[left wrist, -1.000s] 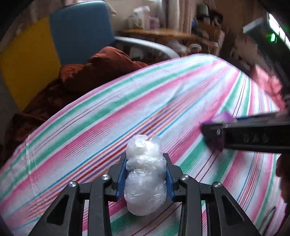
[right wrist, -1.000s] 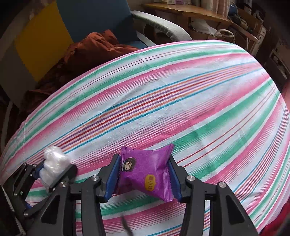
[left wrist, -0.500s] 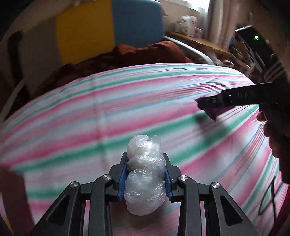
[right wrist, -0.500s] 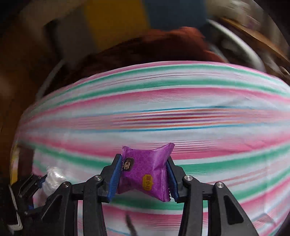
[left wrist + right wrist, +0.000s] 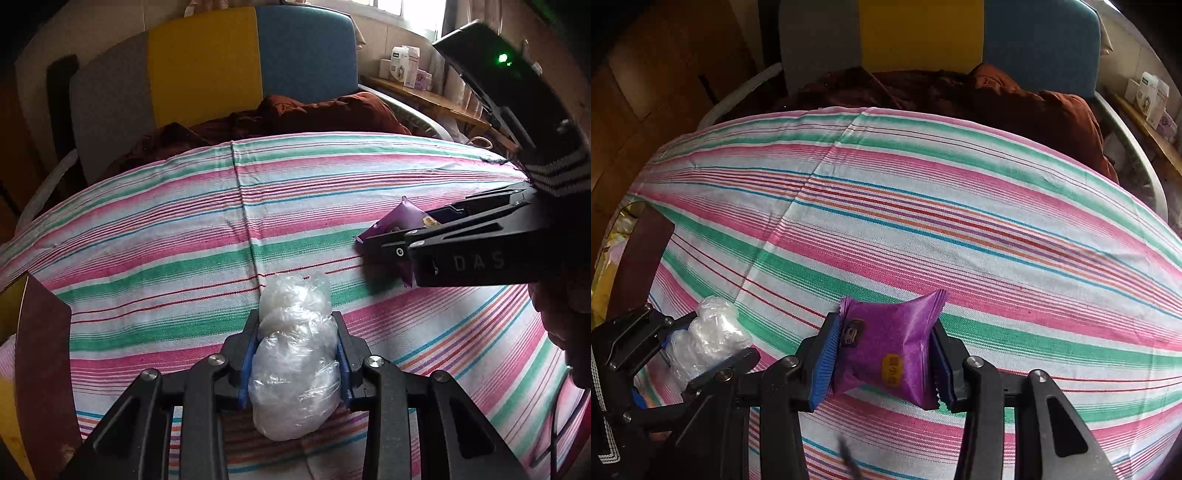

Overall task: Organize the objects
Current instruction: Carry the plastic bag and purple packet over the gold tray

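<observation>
My black left gripper [image 5: 295, 354], with blue pads, carries a clear, whitish plastic bundle [image 5: 295, 373]. My black right gripper [image 5: 882, 354] carries a purple snack packet [image 5: 890, 350] with a small dark logo and a yellow mark. The tablecloth [image 5: 923, 229] fills mid-frame in pink, green, white, blue and red stripes. At the top, a rust-brown blanket [image 5: 1034, 107] lies before grey, yellow and blue chair panels [image 5: 207, 62].

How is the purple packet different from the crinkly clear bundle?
The purple packet is opaque, bright and printed with small labels; the clear plastic bundle is see-through and plain. The packet is flat and pillow-shaped with crimped ends; the bundle is lumpy and scrunched. The packet sits in the right gripper, the bundle in the left gripper. Both are pinched between jaws above the striped cloth.
</observation>
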Available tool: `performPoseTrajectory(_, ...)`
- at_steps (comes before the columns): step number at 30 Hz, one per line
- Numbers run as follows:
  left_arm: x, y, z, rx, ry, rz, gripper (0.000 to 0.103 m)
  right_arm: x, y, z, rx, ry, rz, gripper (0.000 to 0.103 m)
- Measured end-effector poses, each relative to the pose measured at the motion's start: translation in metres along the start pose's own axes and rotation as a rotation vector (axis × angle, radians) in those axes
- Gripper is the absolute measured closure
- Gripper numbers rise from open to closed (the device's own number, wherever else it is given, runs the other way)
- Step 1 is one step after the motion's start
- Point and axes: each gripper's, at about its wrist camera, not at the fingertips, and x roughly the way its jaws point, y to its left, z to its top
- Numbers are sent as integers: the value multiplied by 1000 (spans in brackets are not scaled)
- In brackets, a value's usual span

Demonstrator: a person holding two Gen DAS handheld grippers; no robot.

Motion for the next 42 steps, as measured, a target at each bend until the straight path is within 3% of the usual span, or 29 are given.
performPoseTrajectory(2, 0, -1, 0, 2, -3, 4, 68, 2, -3, 3, -2, -1, 2, 57)
performPoseTrajectory(3, 0, -1, 0, 2, -3, 6, 68, 0, -23, 6, -2, -1, 6, 57)
performPoseTrajectory(12, -11, -4, 4, 16, 6, 13, 70, 16, -28, 17, 14, -18, 16, 57)
performPoseTrajectory(26, -118, 14, 15, 20, -171, 28, 69, 28, -18, 25, 15, -1, -72, 56)
performPoseTrajectory(32, -149, 36, 6, -7, -211, 40, 69, 29, -11, 27, 61, 32, -118, 58)
performPoseTrajectory(42, -177, 71, -20, -55, -232, 59, 69, 28, 21, 19, 97, 80, -111, 58)
